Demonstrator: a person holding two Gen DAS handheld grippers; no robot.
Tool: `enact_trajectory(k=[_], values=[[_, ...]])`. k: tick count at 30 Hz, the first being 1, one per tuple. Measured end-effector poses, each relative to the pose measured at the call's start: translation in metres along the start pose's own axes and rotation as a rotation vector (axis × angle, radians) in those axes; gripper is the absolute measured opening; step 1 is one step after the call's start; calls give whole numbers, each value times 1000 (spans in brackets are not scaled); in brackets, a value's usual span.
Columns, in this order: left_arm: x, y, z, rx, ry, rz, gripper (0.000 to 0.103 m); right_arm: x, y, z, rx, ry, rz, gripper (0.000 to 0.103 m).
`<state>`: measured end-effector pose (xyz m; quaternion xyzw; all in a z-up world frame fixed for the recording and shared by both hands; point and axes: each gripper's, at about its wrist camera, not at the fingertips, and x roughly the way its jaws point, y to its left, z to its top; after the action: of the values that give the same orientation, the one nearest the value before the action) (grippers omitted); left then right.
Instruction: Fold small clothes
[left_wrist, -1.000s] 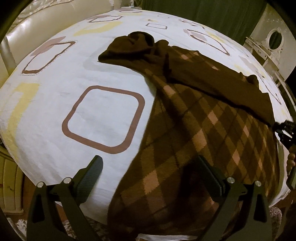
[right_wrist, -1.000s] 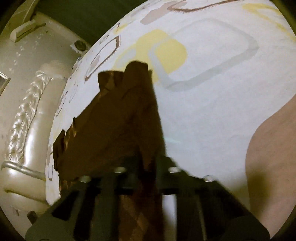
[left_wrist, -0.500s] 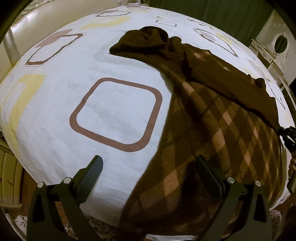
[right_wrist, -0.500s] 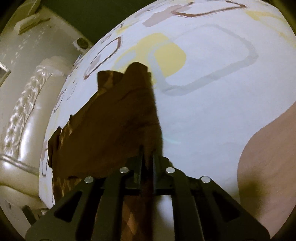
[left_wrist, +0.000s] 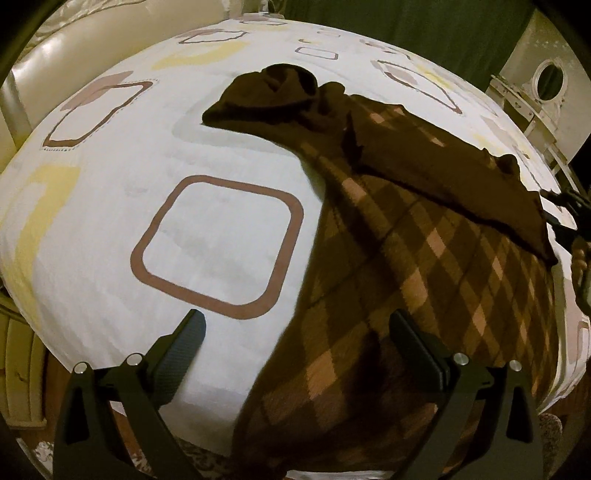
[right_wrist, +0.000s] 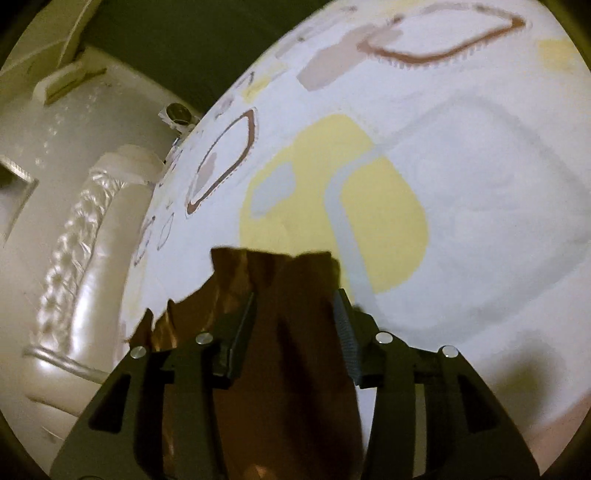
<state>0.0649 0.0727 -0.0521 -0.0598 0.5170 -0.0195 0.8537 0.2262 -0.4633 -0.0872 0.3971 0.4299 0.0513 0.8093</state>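
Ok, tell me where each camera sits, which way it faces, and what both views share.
Left wrist: on the left claw, angled down over the bed sheet at the brown argyle sweater; its open fingers frame the bottom, and the right claw shows at the right edge.
Right wrist: on the right claw, looking along the sweater's sleeve, which lies between its opening fingers; padded headboard at left.
Shared: sweater, sheet, right claw.

The left gripper was held with its 2 fingers spread wide, nothing pinched between the pads. The right gripper was tilted downward, its jaws opening, the ribbed pads seen parted to either side of the brown cloth lying between the fingertips.
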Motion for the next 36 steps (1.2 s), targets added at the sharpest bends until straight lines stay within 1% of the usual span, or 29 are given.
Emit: enact_trajectory(k=[2,4,5,7,8,9,11,14,16,18,20,22,25,28,30,31,32,34,36], values=[[0,-2,1,0,1,-6,99,10,-4,5,20,16,-4,43],[1,-5,3,10,0,-8,99,16,-9,6,42,30,22,43],[2,-7,4,17,-1,-10,99,17,-10,6,51,24,34,42],[4,-10,5,22,2,-12,99,18,-9,6,39,29,37,25],[6,-11,5,22,7,-15,99,19,-8,6,26,39,28,7],[7,-12,5,21,9,-17,99,20,-6,6,10,47,16,7],[8,-14,5,21,11,-19,99,14,-4,4,-15,19,-7,7],[9,-17,5,24,12,-25,99,2,-9,1,10,-29,-21,6],[10,-18,5,23,13,-27,99,-5,-15,0,16,-66,-53,6],[9,-18,5,22,12,-31,99,-6,-27,-2,51,-76,-82,6],[9,-18,5,23,11,-30,99,-4,-39,-3,93,-71,-52,5],[10,-17,4,21,11,-31,99,-4,-41,-3,110,-74,-45,5],[10,-17,4,21,7,-29,99,-2,-37,-2,98,-72,-64,6],[9,-15,5,16,-1,-33,99,-5,-37,-1,98,-56,-57,8],[8,-13,7,18,-6,-37,99,-16,-36,1,92,-72,-79,18],[8,-12,8,20,-9,-38,99,-22,-34,2,85,-89,-97,18],[7,-12,10,21,-16,-38,99,-30,-30,3,76,-114,-113,19],[7,-10,15,18,-27,-43,99,-41,-18,5,63,-135,-126,19],[7,-7,20,10,-37,-51,99,-41,0,4,37,-129,-107,20]])
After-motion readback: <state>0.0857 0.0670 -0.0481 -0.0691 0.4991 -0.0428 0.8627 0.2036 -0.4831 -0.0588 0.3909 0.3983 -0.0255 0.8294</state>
